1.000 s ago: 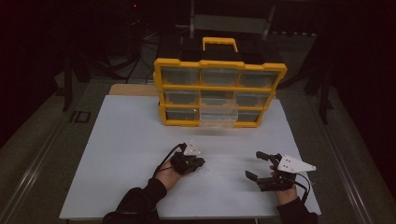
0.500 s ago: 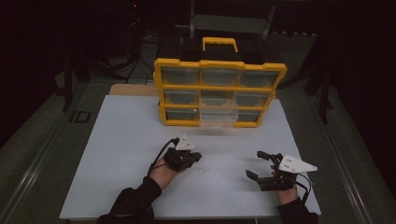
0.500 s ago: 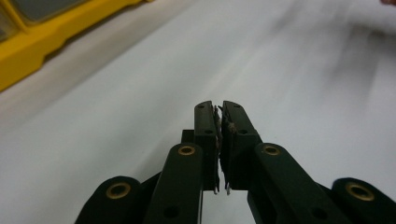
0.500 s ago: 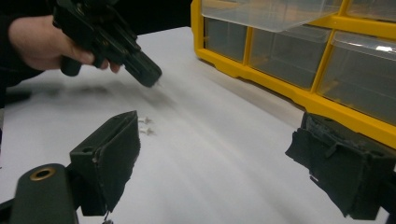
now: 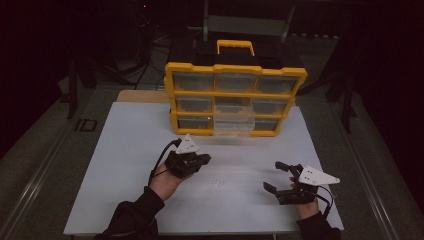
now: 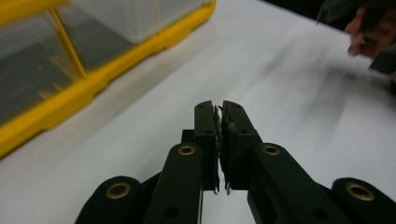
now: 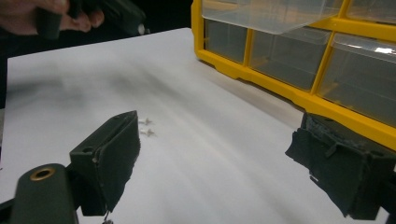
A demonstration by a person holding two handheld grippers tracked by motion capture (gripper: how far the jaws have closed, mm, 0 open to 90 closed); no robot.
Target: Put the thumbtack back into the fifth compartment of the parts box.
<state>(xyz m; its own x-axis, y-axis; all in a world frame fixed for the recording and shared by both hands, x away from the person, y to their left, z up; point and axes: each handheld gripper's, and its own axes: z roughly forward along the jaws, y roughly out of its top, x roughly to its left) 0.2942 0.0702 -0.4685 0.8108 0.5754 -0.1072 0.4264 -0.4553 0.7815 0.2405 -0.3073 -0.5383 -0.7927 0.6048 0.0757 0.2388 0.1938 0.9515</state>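
Observation:
A yellow organizer with clear drawers stands at the back of the white table. Its bottom middle drawer is pulled out, and shows in the right gripper view. Two small white parts lie on the table between the hands. My left gripper hangs above the table, left of the parts, with its jaws shut. I cannot tell if anything is pinched between the frayed pads. My right gripper rests low at the right, open wide and holding nothing.
The organizer's front is close on the left in the left gripper view. The other hand with its gripper appears at the top left of the right gripper view. Dark floor surrounds the table on all sides.
My left gripper has lifted off the table and drifted slightly left, jaws still shut. The right gripper has stayed where it was.

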